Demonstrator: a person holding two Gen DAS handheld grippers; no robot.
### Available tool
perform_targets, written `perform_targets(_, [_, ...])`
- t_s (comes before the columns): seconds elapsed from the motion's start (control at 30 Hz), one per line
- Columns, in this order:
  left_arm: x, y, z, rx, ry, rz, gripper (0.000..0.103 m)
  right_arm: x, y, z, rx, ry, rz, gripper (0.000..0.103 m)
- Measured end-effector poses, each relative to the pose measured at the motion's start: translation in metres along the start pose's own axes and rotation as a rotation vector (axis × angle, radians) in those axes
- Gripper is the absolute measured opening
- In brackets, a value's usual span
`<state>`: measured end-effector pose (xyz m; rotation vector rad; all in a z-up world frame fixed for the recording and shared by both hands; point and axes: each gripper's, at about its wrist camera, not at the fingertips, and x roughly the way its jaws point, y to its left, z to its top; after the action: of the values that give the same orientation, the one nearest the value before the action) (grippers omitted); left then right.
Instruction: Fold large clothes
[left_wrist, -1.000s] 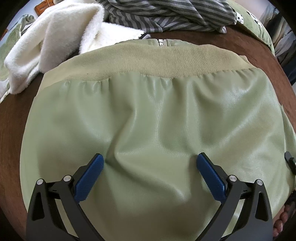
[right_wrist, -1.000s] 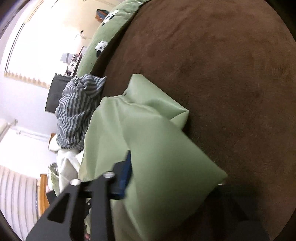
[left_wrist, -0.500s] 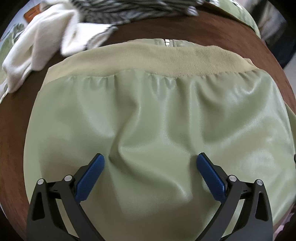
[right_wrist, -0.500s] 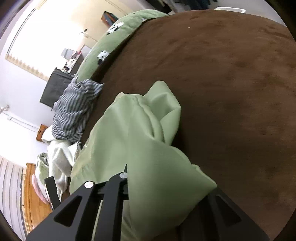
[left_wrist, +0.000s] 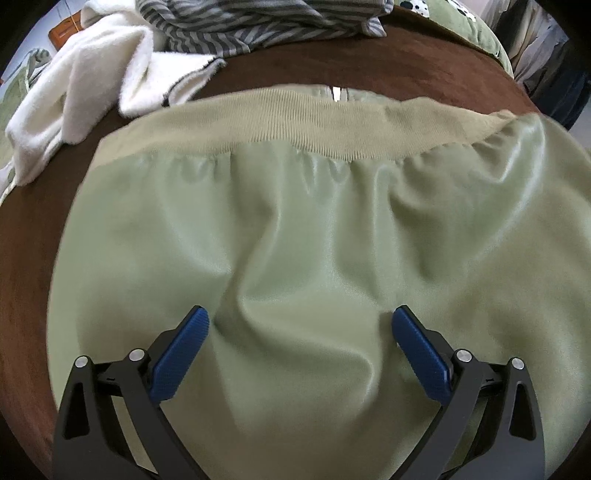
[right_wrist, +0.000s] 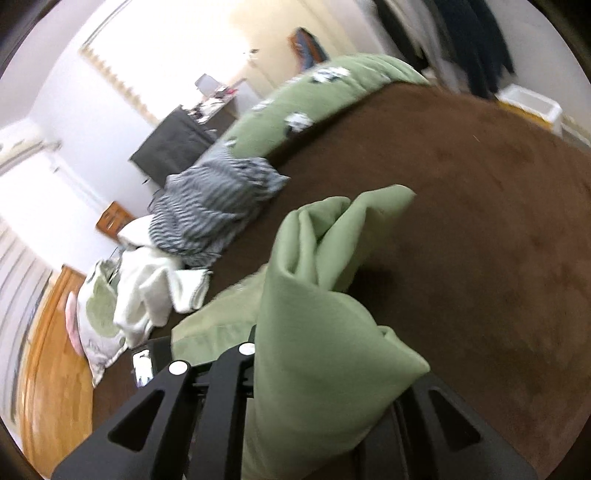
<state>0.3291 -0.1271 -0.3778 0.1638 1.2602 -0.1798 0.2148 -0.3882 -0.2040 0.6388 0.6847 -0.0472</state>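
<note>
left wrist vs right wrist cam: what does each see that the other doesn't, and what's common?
Left wrist only: the left gripper, open, both blue pads pressing down on the green jacket; the jacket's ribbed hem and a zipper end.

Right wrist only: the right gripper shut on a bunched fold of the jacket, lifted off the brown bedspread; a dark cabinet, a window and the wooden floor.

Both: the jacket, the bedspread, the striped garment, the white fleece and the green spotted pillow.
</note>
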Motion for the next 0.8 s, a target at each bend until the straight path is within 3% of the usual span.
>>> perform_targets(0.13, [-0.025, 0.015, 0.005, -0.011, -0.042, -0.003, 0.097, -0.006, 0.043, 0.006, -0.096, -0.012, 0.024, 0.012])
perform_targets(0.47, [-0.056, 0.131, -0.023, -0.126, -0.055, 0.063, 0.097, 0.004, 0.165, -0.011, -0.356, -0.007, 0.092, 0.013])
perform_targets(0.63, [-0.065, 0.168, -0.049, -0.129, -0.046, 0.109, 0.097, 0.036, 0.218, -0.050, -0.476, 0.067, 0.127, 0.013])
perform_targets(0.8, [-0.069, 0.202, -0.068, -0.154, -0.034, 0.140, 0.097, 0.081, 0.259, -0.127, -0.641, 0.223, 0.124, 0.014])
